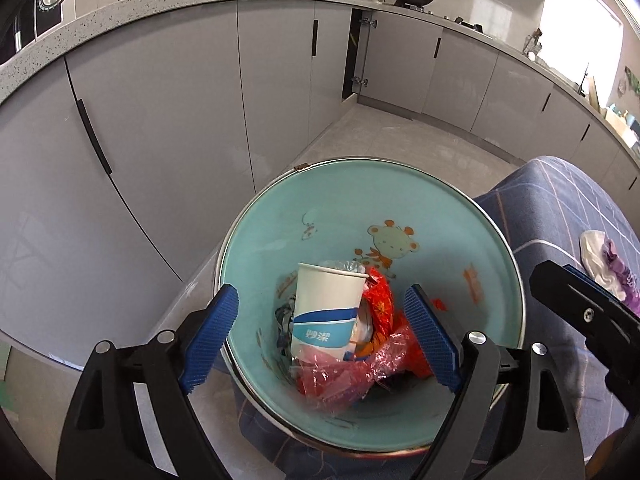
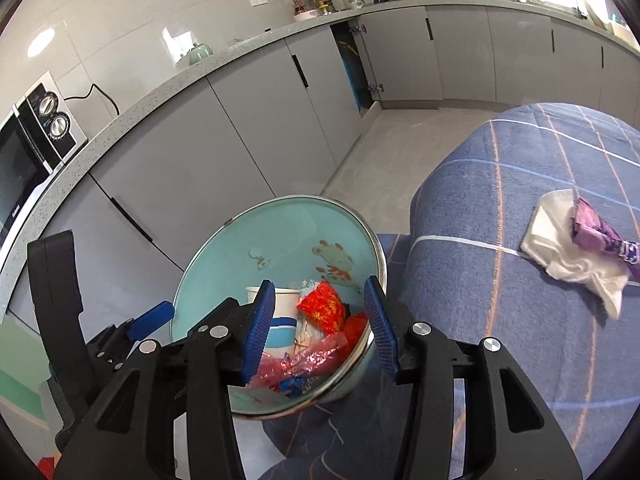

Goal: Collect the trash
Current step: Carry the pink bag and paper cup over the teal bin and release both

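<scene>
- Two grippers hover over the turquoise basin (image 1: 460,216), both pointing down into it. The left gripper (image 1: 320,336) has its jaws spread wide with nothing between the pads; the right gripper (image 2: 320,328) has its jaws parted and likewise grips nothing.
- Collected so far, lying inside the basin: a white paper cup (image 1: 328,308) with a blue band, a red wrapper (image 1: 378,304), crumpled pink plastic film (image 1: 344,376) and some smaller scraps.
- The basin rests tilted at the near edge of the blue checked cloth (image 2: 500,208).
- Remaining: a white tissue (image 2: 560,256) with a purple wrapper (image 2: 596,232) lying on it, further back on the cloth and well apart from the basin. Judged from this, the task is largely done, with this last cluster still to be moved.
- Hard to make out: the scraps beneath the cup and film cannot be identified, and the basin's lower wall is cut off by the gripper bodies.
- Beyond the cloth stand grey cabinets (image 1: 160,120); whether trash lies on the floor is not visible.
</scene>
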